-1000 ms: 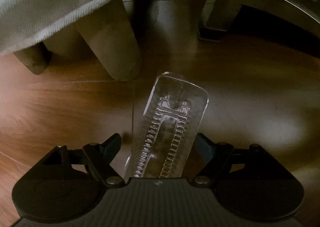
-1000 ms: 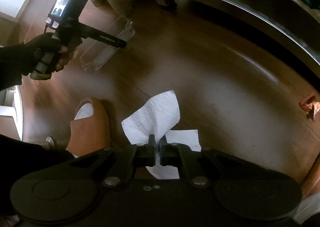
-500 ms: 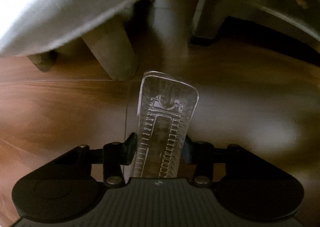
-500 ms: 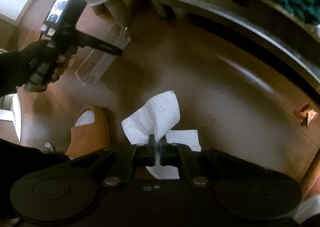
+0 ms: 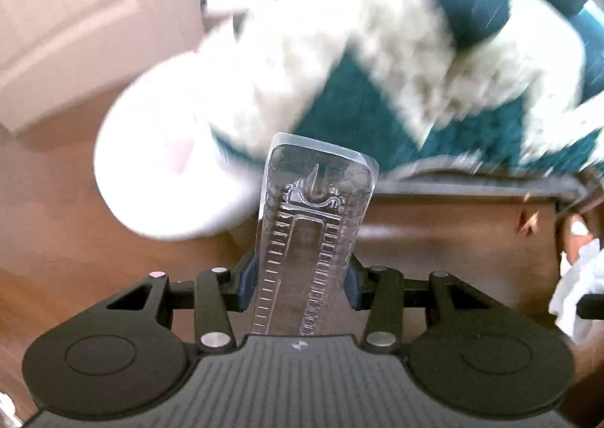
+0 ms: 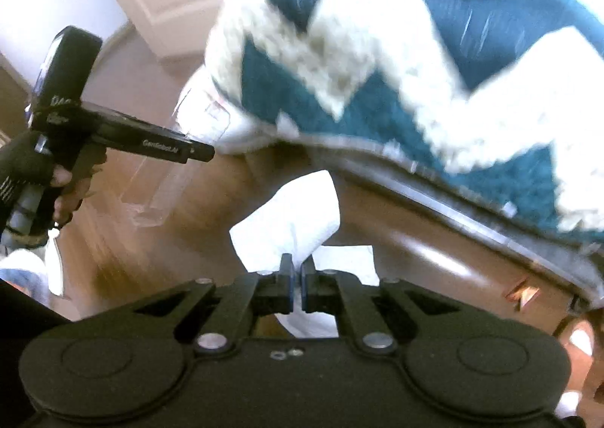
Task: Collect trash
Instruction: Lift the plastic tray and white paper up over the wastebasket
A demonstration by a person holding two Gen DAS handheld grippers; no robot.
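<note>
A clear plastic blister pack (image 5: 313, 235) stands up between the fingers of my left gripper (image 5: 298, 282), which is shut on its lower part. From the right wrist view the same pack (image 6: 170, 171) hangs off the left gripper (image 6: 196, 152), held in a gloved hand. My right gripper (image 6: 297, 277) is shut on a crumpled white paper tissue (image 6: 294, 216). That tissue (image 5: 577, 288) also shows at the right edge of the left wrist view. Both pieces of trash hang above the brown wood floor (image 6: 124, 250).
A chair covered with a teal and cream fuzzy blanket (image 6: 415, 80) fills the upper right, its metal edge (image 6: 472, 224) just beyond the tissue. A small orange wrapper (image 6: 523, 294) lies on the floor at right. A white cushion (image 5: 162, 163) and a pale door (image 5: 64, 20) are at left.
The left gripper closed on the plastic pack and lifted it off the floor. Both grippers rose and tilted up, so the chair's blanket now fills the views. The right gripper keeps its tissue.
</note>
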